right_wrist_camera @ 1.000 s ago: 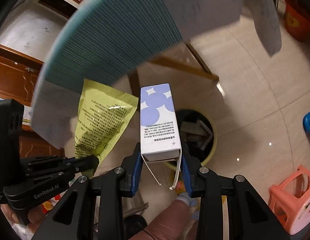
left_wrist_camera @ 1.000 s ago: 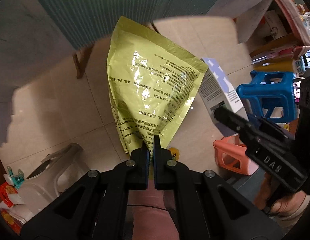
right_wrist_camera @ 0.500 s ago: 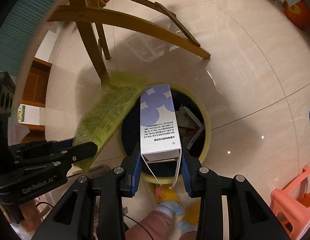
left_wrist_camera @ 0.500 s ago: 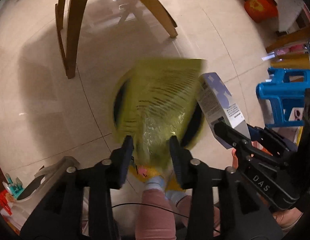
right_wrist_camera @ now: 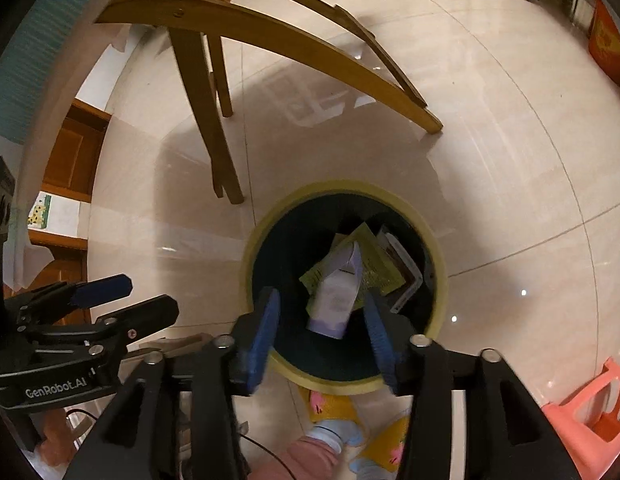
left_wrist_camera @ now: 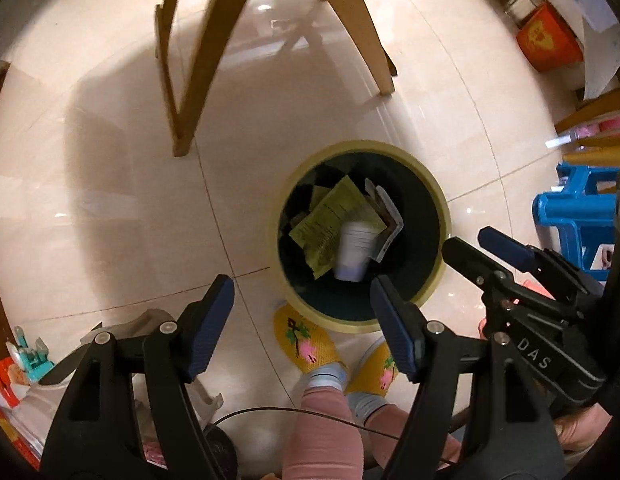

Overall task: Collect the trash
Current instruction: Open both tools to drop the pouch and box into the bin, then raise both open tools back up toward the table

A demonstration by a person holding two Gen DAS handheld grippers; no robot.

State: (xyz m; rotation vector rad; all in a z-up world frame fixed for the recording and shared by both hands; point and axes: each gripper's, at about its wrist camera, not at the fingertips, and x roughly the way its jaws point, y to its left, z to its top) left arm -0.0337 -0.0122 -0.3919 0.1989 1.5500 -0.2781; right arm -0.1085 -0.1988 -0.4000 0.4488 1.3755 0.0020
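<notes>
Left wrist view: our left gripper (left_wrist_camera: 302, 320) and right gripper (right_wrist_camera: 320, 334) gape wide, empty; carton (right_wrist_camera: 336, 300) and yellow bag (left_wrist_camera: 330, 220) lie in the bin (left_wrist_camera: 440, 204), lower centre. Next, seek remaining trash.

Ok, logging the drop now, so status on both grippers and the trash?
Left gripper open, empty. Right gripper open, empty. Yellow bag and white carton inside yellow-rimmed bin. Nothing blocking.

both tools are matte black with silver screws and blue pads lining the jaws. the left gripper (left_wrist_camera: 302, 312) reads "genrobot.ai", the right gripper (right_wrist_camera: 318, 328) "das". pink trousers (left_wrist_camera: 322, 436), pale blue socks and yellow slippers (left_wrist_camera: 304, 338) with pink flowers show below.
</notes>
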